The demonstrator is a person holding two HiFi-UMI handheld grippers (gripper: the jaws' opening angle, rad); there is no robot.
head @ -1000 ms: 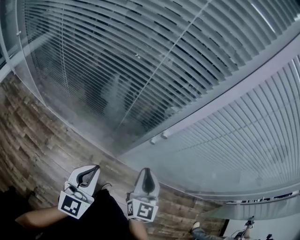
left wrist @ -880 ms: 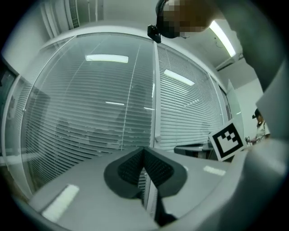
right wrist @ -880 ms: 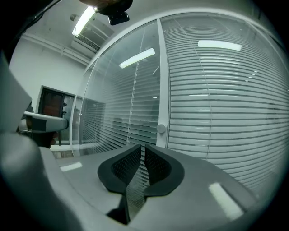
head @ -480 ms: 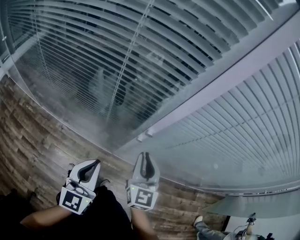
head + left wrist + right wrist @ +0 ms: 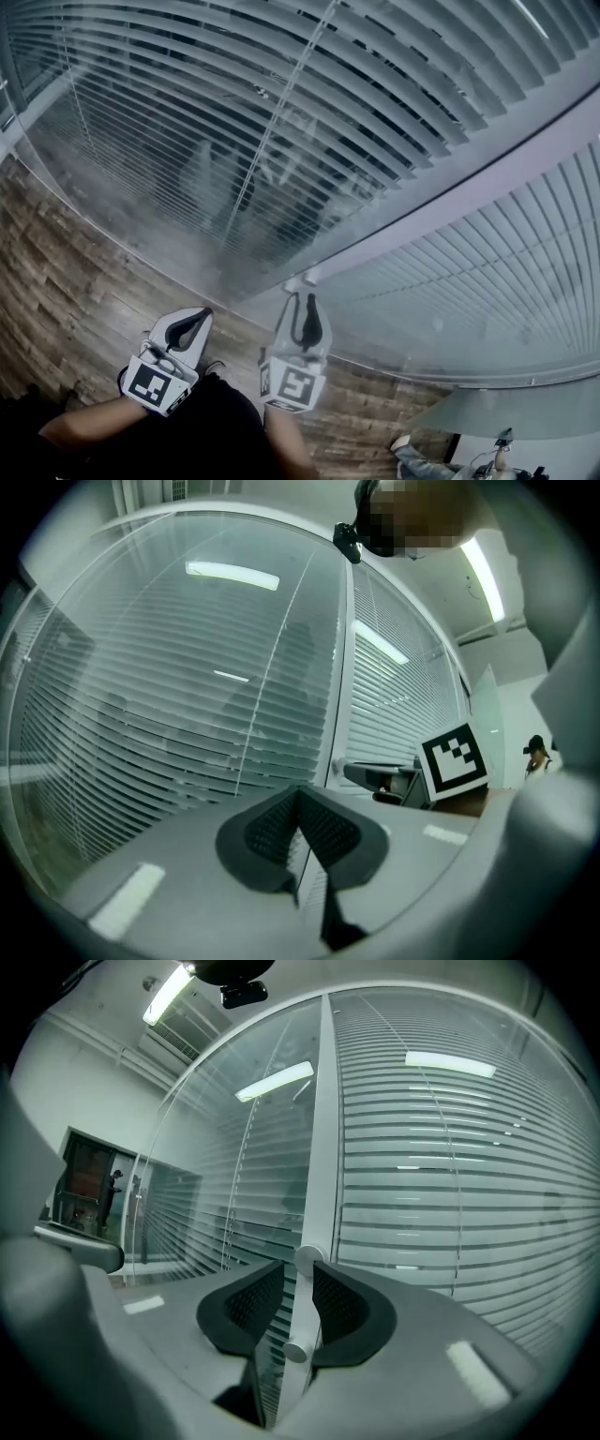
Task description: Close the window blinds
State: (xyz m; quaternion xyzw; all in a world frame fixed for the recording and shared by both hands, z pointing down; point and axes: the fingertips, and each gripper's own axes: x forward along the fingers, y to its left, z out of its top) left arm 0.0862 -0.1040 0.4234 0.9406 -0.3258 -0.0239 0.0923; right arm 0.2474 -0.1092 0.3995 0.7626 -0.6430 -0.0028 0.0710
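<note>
We note a wood-plank floor [image 5: 56,272] across the lower left. Another person's leg and shoe [image 5: 417,457] show at its lower right. A ceiling strip light [image 5: 169,993] is mounted above a dark doorway [image 5: 89,1185].

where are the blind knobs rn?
Right gripper view, centre: the two white knobs on the white frame post sit between the jaws of the right gripper, which have just been opening.

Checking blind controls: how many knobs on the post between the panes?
2. Both on the white post: one knob at the jaw tips of the right hand-held gripper, a second knob deeper between its jaws, which have just been opening. Others may be hidden.
</note>
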